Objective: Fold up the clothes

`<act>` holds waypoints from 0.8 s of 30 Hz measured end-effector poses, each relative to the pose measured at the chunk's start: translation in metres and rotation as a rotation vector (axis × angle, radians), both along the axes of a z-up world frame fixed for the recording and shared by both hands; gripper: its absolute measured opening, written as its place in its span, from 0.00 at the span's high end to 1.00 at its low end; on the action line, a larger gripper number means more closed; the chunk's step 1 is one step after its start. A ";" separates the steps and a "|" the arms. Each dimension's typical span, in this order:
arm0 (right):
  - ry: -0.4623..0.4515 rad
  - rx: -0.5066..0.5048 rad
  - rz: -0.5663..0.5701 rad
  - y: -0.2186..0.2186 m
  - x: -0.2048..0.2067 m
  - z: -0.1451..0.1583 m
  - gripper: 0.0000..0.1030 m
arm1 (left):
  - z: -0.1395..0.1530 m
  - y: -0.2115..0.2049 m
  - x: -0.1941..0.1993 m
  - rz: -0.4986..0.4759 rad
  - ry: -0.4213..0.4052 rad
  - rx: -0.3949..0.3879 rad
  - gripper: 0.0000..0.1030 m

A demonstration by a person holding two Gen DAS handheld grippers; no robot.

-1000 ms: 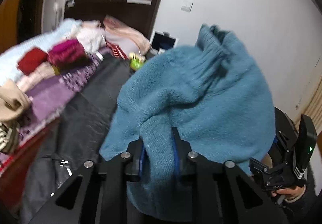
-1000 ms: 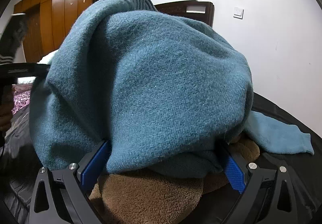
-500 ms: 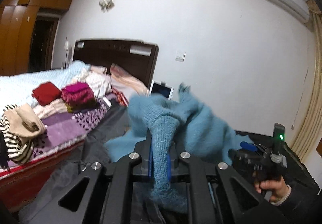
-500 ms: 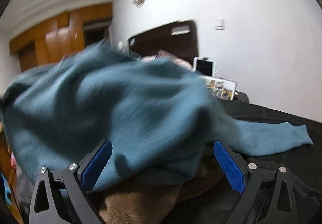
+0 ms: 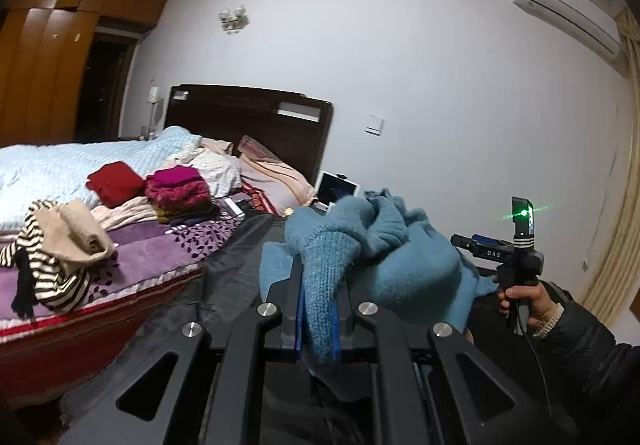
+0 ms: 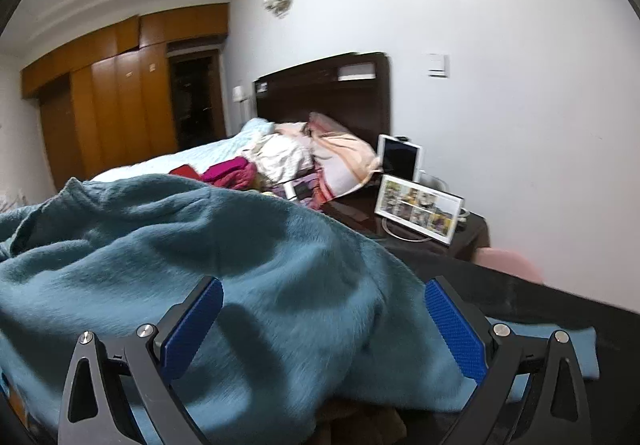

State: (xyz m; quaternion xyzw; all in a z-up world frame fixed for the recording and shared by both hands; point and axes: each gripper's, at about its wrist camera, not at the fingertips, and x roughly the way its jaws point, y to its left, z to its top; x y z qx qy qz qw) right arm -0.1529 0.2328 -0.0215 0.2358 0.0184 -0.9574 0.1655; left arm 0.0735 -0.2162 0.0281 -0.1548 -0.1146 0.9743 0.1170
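A teal knit sweater (image 5: 416, 265) lies bunched on a black-covered surface (image 5: 224, 285). My left gripper (image 5: 320, 285) is shut on a narrow fold of it, and the pinched knit hangs down between the blue pads. In the right wrist view the sweater (image 6: 240, 245) fills the foreground. My right gripper (image 6: 324, 309) is open wide, its blue pads (image 6: 452, 325) standing either side of the fabric without pressing it. From the left wrist view I see the right gripper's body (image 5: 516, 253) beyond the sweater, held by a hand (image 5: 520, 293).
A bed (image 5: 60, 169) at the left carries folded red (image 5: 114, 183) and magenta (image 5: 176, 189) clothes and a striped heap (image 5: 52, 265). A dark headboard (image 5: 248, 121), a tablet (image 6: 400, 159) and a photo frame (image 6: 418, 211) stand behind. A brown garment (image 6: 360, 421) lies under the sweater.
The sweater has come down from high in front of both cameras to a low heap. My left gripper has tightened on a thinner fold. The right jaws stayed open.
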 end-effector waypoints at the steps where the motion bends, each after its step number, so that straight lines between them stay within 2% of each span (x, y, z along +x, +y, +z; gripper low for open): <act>1: 0.001 0.002 0.025 -0.005 -0.003 -0.001 0.01 | -0.001 -0.003 0.000 0.008 -0.001 0.006 0.89; 7: 0.053 0.094 0.246 -0.057 -0.015 -0.001 0.01 | 0.000 -0.014 0.002 0.036 0.015 0.012 0.89; 9: 0.062 0.134 0.288 -0.078 -0.025 0.000 0.01 | 0.002 -0.016 0.005 0.046 0.024 0.012 0.89; 13: 0.010 0.179 0.285 -0.095 -0.060 0.001 0.01 | 0.005 -0.020 0.010 0.062 0.036 0.018 0.89; 16: -0.065 0.149 0.289 -0.101 -0.082 -0.002 0.02 | 0.004 -0.020 0.011 0.057 0.034 0.018 0.89; 17: -0.090 0.136 0.300 -0.106 -0.084 -0.003 0.09 | 0.005 -0.020 0.010 0.056 0.034 0.018 0.89; 18: -0.115 0.124 0.313 -0.111 -0.085 -0.006 0.23 | 0.006 -0.020 0.010 0.055 0.035 0.018 0.89; 19: -0.136 0.115 0.326 -0.113 -0.085 -0.008 0.30 | 0.006 -0.020 0.009 0.052 0.036 0.022 0.89; 21: -0.172 0.097 0.352 -0.115 -0.083 -0.011 0.51 | 0.007 -0.020 0.007 0.046 0.036 0.033 0.89; 22: -0.180 0.088 0.353 -0.113 -0.082 -0.012 0.54 | 0.007 -0.019 0.006 0.045 0.036 0.037 0.89; 24: -0.185 0.071 0.343 -0.107 -0.080 -0.013 0.69 | 0.007 -0.019 0.006 0.046 0.037 0.041 0.89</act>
